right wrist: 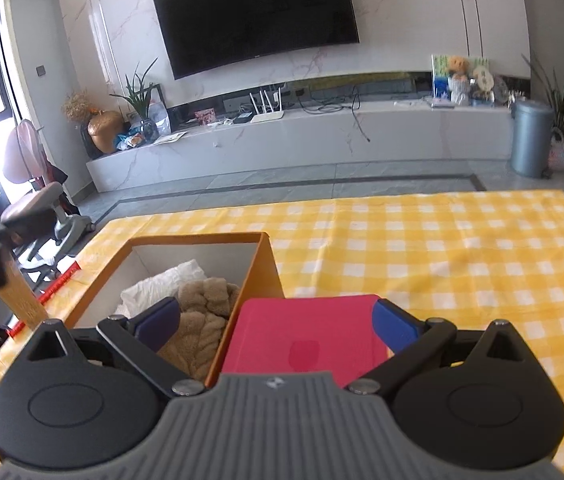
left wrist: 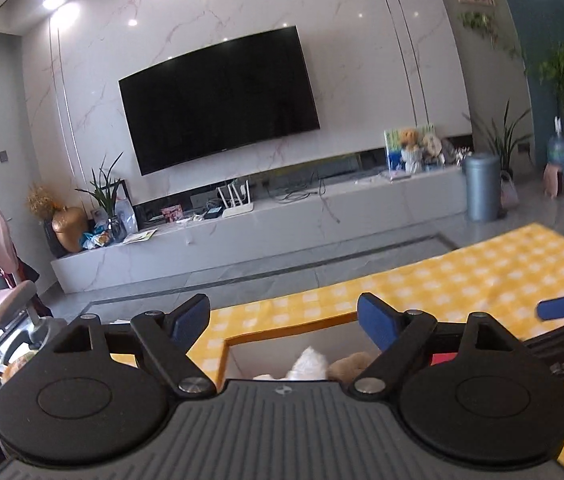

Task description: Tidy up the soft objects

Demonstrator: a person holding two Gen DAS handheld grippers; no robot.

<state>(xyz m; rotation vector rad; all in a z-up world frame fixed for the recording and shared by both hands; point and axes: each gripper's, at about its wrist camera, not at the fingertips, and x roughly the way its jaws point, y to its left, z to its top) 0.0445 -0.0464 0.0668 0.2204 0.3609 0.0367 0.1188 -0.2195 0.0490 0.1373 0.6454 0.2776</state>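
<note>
Lying in the orange box (right wrist: 259, 276) at the near left of the table are a tan fleece piece (right wrist: 201, 320) and a white soft thing (right wrist: 161, 284), already put away. Just to the right of the box, touching its wall, a red flat piece (right wrist: 306, 336) lies on the yellow checked cloth (right wrist: 442, 260); I judge it the next thing to sort. It sits directly under the right gripper (right wrist: 277, 324), whose jaws are spread, one finger over the box and the other at the far right edge of the red piece, pinching nothing. Its long side seems to run left to right, across the jaws. The left gripper (left wrist: 284, 320) hangs above the box, jaws spread wide and empty. The right hand is clearly nearer.
</note>
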